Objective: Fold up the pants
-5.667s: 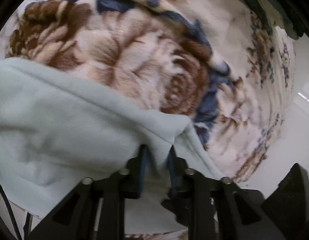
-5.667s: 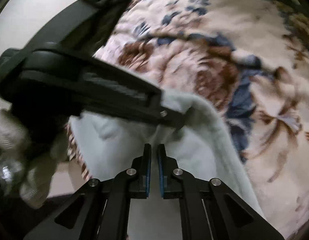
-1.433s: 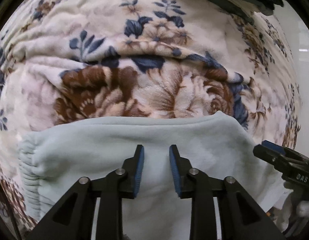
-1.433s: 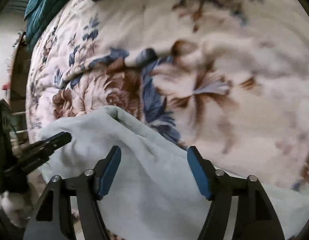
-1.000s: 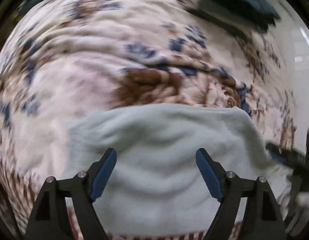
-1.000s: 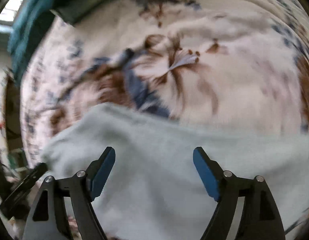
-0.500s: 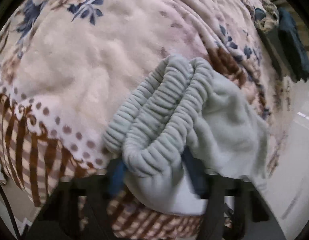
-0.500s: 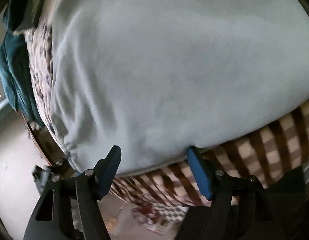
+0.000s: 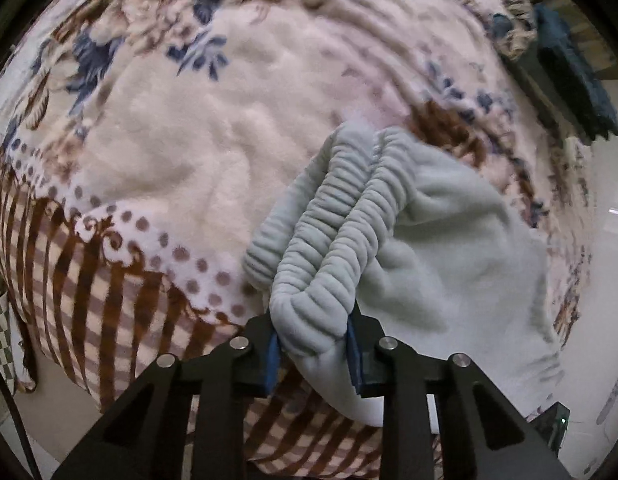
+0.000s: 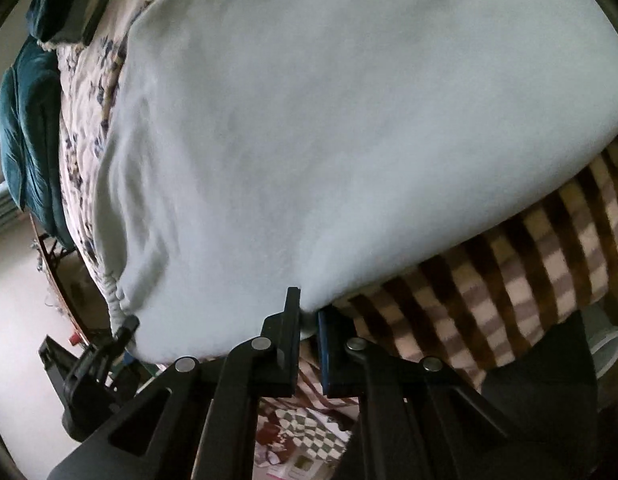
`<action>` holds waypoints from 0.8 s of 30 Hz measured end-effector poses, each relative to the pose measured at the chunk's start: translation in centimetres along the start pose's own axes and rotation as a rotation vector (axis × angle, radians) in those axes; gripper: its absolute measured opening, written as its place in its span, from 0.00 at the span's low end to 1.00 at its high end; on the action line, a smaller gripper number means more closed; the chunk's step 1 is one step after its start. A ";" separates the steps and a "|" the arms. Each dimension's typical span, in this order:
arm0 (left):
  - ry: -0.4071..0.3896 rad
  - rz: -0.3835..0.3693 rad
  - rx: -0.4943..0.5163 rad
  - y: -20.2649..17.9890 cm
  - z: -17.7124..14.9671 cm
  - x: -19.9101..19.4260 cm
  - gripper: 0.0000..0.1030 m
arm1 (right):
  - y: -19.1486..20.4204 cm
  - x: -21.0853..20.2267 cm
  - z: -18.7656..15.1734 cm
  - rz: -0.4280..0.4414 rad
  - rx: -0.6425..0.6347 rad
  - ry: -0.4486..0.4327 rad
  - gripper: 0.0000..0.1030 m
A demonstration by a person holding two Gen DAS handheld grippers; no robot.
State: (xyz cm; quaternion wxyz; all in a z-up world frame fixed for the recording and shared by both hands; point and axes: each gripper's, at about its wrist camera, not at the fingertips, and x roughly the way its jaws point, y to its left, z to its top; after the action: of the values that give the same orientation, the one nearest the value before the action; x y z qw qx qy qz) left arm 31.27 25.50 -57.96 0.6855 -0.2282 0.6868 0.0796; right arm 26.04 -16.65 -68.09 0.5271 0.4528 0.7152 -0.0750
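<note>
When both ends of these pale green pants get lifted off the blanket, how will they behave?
Probably floppy: the pants drape over the blanket edge, so the middle should sag. The fleecy cloth looks thick yet light. The bunched elastic waistband, as the left gripper closes on it, should resist slipping.

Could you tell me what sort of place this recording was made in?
Most likely a bedroom. The light pants lie on a plush floral blanket that drapes over an edge like a bed's, and dark teal bedding is bunched at its far end.

Home bedroom, bed under floral fleece blanket (image 9: 197,152), teal bedding (image 10: 27,128)
</note>
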 end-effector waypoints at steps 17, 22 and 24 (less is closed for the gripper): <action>-0.169 0.181 0.248 -7.1 -2.1 -5.2 0.83 | -9.6 -12.4 2.2 0.122 0.017 -0.172 0.82; -0.182 0.091 0.417 -18.4 -4.6 -3.8 0.83 | -19.6 -24.0 7.5 0.078 0.225 -0.486 0.83; -0.154 0.054 0.453 -23.3 -6.2 -1.9 0.83 | -25.3 -28.8 10.7 0.087 0.321 -0.592 0.83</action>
State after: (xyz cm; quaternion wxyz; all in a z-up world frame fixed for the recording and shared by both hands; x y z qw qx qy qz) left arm 35.40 2.68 -51.01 0.7672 -0.0435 0.6386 -0.0410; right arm 15.94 -53.94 -58.37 0.6366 0.5188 0.4902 -0.2920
